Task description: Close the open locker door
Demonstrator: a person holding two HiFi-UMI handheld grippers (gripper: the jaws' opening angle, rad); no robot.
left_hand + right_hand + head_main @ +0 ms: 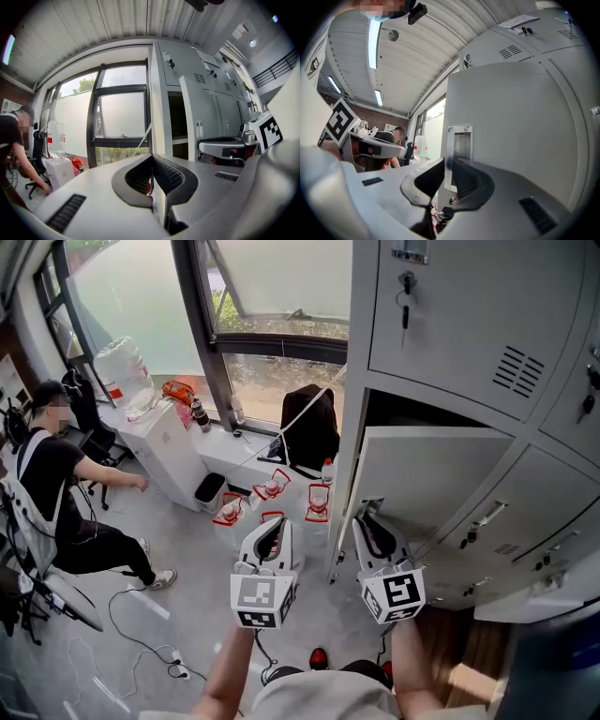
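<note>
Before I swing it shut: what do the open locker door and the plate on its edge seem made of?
Locker door: probably thin sheet metal, painted pale grey with a smooth matte finish; flat, even panel. Edge plate: bare metal, likely steel, bright and reflective against the paint.

Locker door [511, 131]: smooth matt grey metal, prob. painted; fingers [468, 180]: ribbed matt black, rubbery.

Head view looks down; both gripper views apparently face locker door [427, 474].

left claw [276, 525]: white, black pads [269, 542] | right claw [367, 519]: white, marker cube [401, 594]
</note>
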